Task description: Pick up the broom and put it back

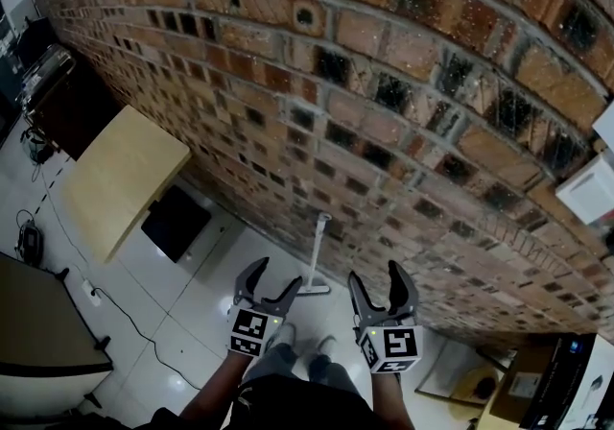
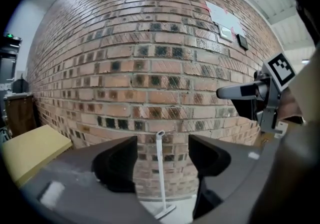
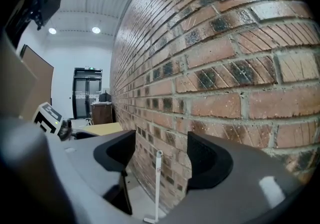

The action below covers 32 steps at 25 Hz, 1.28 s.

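Observation:
A broom (image 1: pixel 318 250) with a thin white handle stands upright on the pale floor, leaning against the brick wall (image 1: pixel 384 83); its small white head rests on the tiles. My left gripper (image 1: pixel 273 276) and right gripper (image 1: pixel 376 274) hover side by side short of it, both open and holding nothing. In the left gripper view the broom (image 2: pixel 161 173) shows in the gap between the open left gripper (image 2: pixel 162 154) jaws, well beyond them, and the right gripper (image 2: pixel 250 90) juts in from the right. The right gripper view frames the broom (image 3: pixel 158 183) the same way between the open right gripper (image 3: pixel 161 150) jaws.
A light wooden tabletop (image 1: pixel 125 174) stands by the wall at left, with a black box (image 1: pixel 176 222) on the floor beside it. Cables (image 1: pixel 125 318) trail across the tiles. Cardboard boxes (image 1: pixel 523 385) sit at lower right. The person's legs (image 1: pixel 288 361) show below the grippers.

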Motion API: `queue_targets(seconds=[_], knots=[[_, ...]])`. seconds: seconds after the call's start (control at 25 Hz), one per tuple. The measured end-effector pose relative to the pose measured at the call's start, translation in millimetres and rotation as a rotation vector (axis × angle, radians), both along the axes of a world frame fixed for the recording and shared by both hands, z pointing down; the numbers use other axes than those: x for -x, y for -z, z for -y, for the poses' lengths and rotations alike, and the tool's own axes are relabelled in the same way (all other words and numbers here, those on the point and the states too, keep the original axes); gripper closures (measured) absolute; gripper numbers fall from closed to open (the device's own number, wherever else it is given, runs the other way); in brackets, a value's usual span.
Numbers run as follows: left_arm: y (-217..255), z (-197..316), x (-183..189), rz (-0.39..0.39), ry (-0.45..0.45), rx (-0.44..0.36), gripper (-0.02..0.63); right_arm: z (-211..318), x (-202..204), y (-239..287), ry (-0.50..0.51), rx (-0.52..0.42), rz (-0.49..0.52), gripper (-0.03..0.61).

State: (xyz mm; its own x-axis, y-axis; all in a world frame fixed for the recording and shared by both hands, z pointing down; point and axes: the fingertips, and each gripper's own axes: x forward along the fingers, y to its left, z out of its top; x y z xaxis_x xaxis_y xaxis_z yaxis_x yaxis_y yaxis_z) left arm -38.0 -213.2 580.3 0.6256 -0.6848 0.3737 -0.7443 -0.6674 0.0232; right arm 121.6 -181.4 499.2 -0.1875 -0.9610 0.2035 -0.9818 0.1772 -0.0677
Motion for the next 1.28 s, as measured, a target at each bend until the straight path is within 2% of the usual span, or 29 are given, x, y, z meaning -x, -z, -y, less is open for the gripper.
queue_targets(seconds=[0.16, 0.32, 0.48, 0.6, 0.76, 1.0, 1.12, 1.2, 1.28], knots=[[-15.4, -12.6, 14.4, 0.010, -0.030, 0.015, 0.291, 2.5, -1.5, -5.1, 0.002, 0.009, 0.007, 0.249], [-42.3, -29.4, 24.3, 0.044, -0.078, 0.060, 0.243, 4.9, -2.6, -12.8, 0.008, 0.025, 0.012, 0.249], [-71.5, -37.0, 36.4, 0.082, -0.070, 0.101, 0.196, 8.7, -3.0, -17.9, 0.014, 0.036, 0.016, 0.249], [-91.1, -32.9, 37.6, 0.092, -0.051, 0.139, 0.195, 11.1, -3.2, -20.9, 0.015, 0.043, 0.017, 0.249], [-103.7, -17.9, 23.4, 0.073, -0.043, 0.158, 0.206, 11.5, -4.8, -24.8, 0.010, 0.059, 0.007, 0.249], [-129.1, 5.3, -14.7, 0.072, -0.092, 0.182, 0.212, 4.6, -13.1, -19.8, -0.024, 0.088, -0.026, 0.249], [-145.9, 20.7, -37.4, 0.084, -0.111, 0.177, 0.249, -0.7, -18.5, -15.9, -0.051, 0.076, -0.027, 0.249], [-158.3, 30.7, -53.1, 0.096, -0.121, 0.185, 0.252, -5.0, -22.9, -13.4, -0.071, 0.085, -0.037, 0.249], [-169.7, 41.5, -67.4, 0.100, -0.122, 0.199, 0.255, -6.6, -27.0, -8.4, -0.087, 0.054, -0.046, 0.249]])
